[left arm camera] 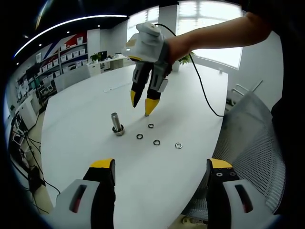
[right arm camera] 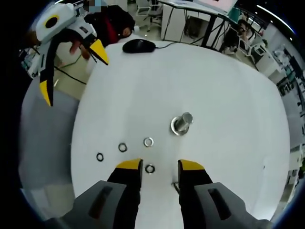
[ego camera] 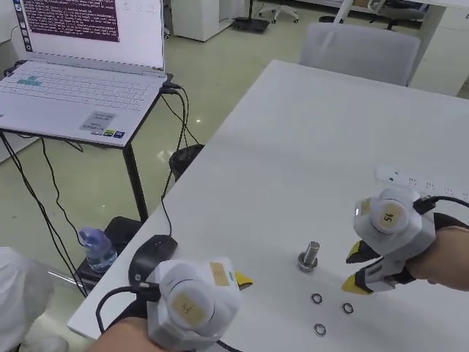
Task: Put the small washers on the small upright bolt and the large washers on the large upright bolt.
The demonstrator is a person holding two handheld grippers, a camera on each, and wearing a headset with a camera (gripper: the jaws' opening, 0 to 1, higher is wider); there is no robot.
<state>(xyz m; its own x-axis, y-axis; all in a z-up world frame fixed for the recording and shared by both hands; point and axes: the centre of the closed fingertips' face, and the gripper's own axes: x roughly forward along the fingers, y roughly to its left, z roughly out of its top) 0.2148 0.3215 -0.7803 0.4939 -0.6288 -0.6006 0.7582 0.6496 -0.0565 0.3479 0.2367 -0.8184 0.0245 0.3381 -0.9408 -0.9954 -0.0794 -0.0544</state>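
One metal bolt [ego camera: 309, 257] stands upright on the white table [ego camera: 308, 147]. Several small washers lie flat just in front of it: one washer [right arm camera: 150, 168] lies between my right gripper's tips, another washer [right arm camera: 148, 141] is closer to the bolt [right arm camera: 182, 123], and two more sit to the left. My right gripper [right arm camera: 160, 166] is open and hovers low over them, holding nothing; it is also in the head view [ego camera: 354, 271] beside the washers [ego camera: 347, 308]. My left gripper [left arm camera: 161, 164] is wide open and empty, back near the table's edge, well short of the bolt [left arm camera: 116, 124].
A black mouse [ego camera: 150, 257] with its cable lies at the table's near-left corner. A white power strip [ego camera: 418, 180] rests at the right. A laptop [ego camera: 73, 88] stands on a stand left of the table, a grey chair [ego camera: 359, 48] at the far end.
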